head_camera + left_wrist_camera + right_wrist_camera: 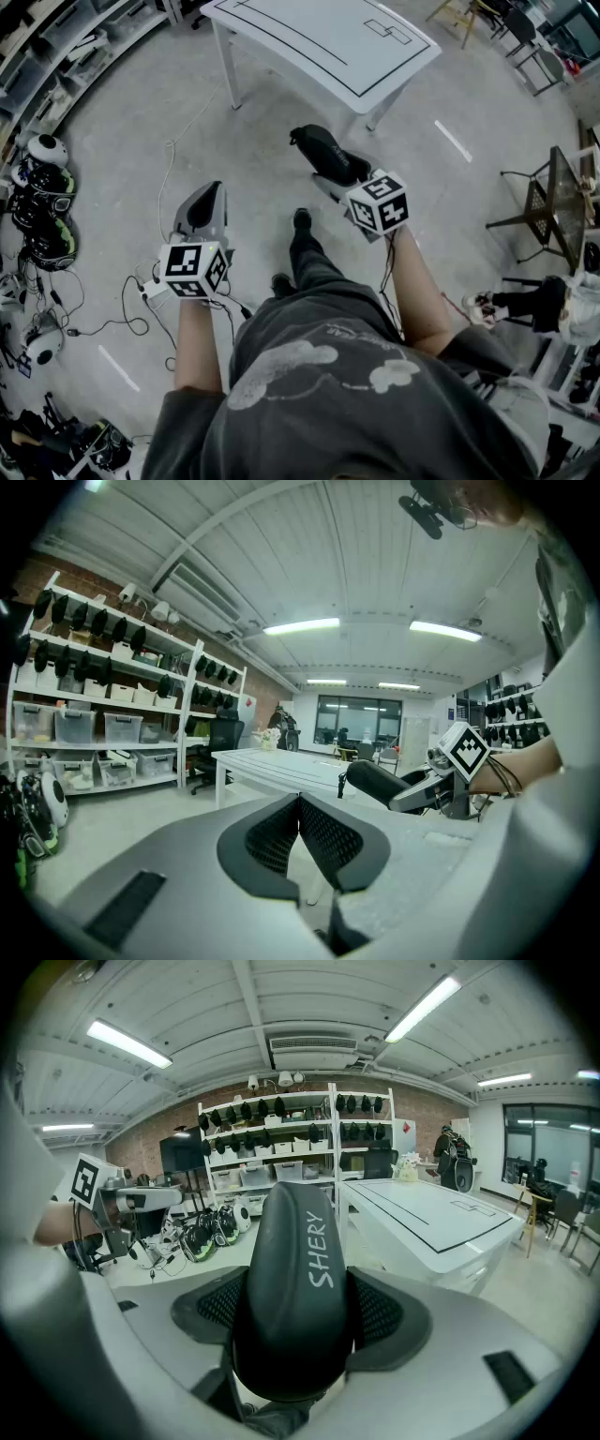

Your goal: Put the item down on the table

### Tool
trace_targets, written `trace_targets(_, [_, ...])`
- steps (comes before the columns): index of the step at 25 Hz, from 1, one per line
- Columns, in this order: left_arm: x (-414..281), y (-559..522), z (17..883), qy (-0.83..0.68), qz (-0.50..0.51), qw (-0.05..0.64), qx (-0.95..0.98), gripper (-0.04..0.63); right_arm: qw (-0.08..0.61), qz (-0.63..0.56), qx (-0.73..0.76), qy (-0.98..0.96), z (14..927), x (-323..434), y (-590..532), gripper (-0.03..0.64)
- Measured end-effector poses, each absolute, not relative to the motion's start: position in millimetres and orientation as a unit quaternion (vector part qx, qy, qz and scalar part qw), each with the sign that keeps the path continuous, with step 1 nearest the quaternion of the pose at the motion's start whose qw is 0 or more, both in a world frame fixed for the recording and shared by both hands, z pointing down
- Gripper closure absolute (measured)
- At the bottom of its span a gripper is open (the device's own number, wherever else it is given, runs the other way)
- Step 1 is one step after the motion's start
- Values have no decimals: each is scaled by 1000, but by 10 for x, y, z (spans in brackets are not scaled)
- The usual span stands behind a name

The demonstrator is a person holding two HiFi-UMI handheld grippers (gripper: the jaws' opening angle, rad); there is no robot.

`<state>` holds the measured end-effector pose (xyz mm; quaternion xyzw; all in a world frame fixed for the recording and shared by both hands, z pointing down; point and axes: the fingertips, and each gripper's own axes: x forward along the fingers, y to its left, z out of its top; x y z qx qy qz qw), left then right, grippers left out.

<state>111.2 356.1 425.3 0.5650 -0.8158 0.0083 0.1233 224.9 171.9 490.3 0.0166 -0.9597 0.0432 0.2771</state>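
Note:
A black oblong case (322, 148) with white lettering is gripped between the jaws of my right gripper (336, 176), held in the air above the floor, short of the white table (309, 37). In the right gripper view the case (295, 1279) fills the space between the pads and points toward the table (422, 1208). My left gripper (206, 199) hangs lower left, its pads (323, 836) closed together with nothing between them. From the left gripper view the case (375, 782) and the table (281, 766) show ahead.
Black tape lines mark the table top. Helmets (42, 187) and cables (141, 291) lie on the floor at the left. Shelves with bins and helmets (103, 696) line the wall. Chairs and a small side table (553, 202) stand at the right.

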Motion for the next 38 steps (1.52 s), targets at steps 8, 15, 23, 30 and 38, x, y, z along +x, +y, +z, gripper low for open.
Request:
trace_targets(8, [1164, 3592, 4270, -817, 10, 126, 562, 592, 273, 49, 13, -961, 4870, 2283, 1743, 295])
trace_targets(15, [1115, 3586, 4372, -819, 10, 137, 557, 592, 273, 52, 11, -960, 4909, 2188, 1681, 295])
trace_targets(23, [739, 3298, 4335, -822, 17, 134, 554, 592, 269, 61, 24, -961, 4906, 1923, 1260, 293])
trace_targets(30, [224, 2692, 4330, -819, 28, 138, 557, 592, 267, 66, 31, -961, 4898, 1401, 551, 294])
trace_targets(38, [-424, 1877, 4151, -819, 40, 120, 560, 592, 243, 61, 31, -968, 4690, 689, -317, 295])
